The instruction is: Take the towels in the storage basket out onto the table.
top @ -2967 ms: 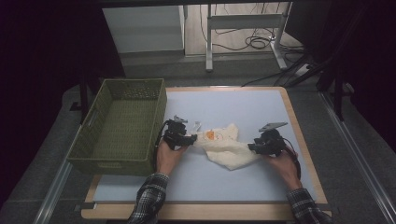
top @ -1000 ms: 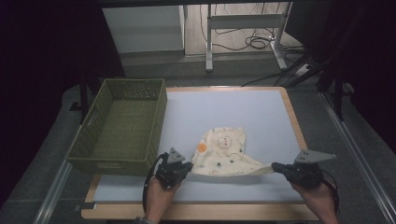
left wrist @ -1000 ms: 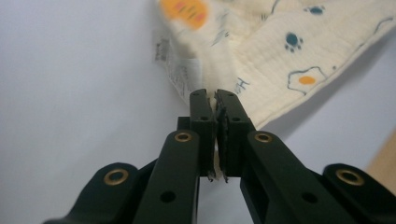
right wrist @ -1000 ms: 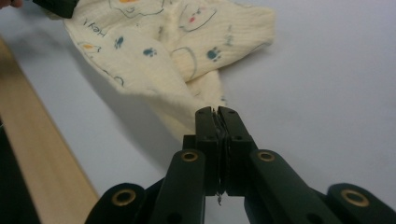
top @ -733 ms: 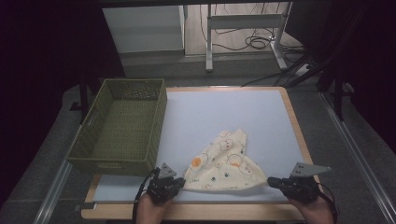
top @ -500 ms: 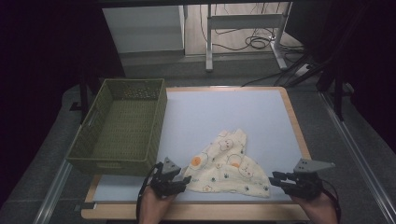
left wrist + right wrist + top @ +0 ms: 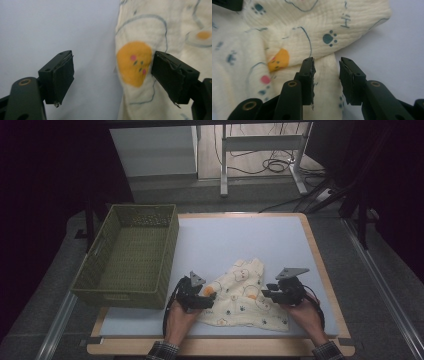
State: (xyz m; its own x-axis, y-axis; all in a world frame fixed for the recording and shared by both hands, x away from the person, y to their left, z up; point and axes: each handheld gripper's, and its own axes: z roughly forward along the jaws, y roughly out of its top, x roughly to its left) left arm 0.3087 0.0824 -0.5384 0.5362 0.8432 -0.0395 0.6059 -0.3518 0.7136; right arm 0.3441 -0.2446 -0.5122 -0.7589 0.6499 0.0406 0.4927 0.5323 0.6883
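A cream cloth (image 7: 243,296) printed with paw marks and orange faces lies flat on the pale table mat (image 7: 235,237) near the front edge. My left gripper (image 7: 207,298) is at the cloth's left edge. In the left gripper view its jaws have just been opening and the gripper (image 7: 112,75) stands wide, with the cloth (image 7: 160,30) edge and an orange patch lying between the pads, untouched. My right gripper (image 7: 266,295) is at the cloth's right side. Its jaws have just opened a little; the gripper (image 7: 327,80) straddles a narrow strip of cloth (image 7: 317,27) without pressing it.
A green woven basket (image 7: 131,256) stands at the table's left side, close to my left hand. The mat has a wooden border (image 7: 320,265). Beyond the table are a metal stand's legs and cables (image 7: 265,165) on the floor.
The cloth was held stretched between both grippers and drawn toward the front edge; now it lies on the mat. Both grippers have moved inward over it and their jaws have opened.
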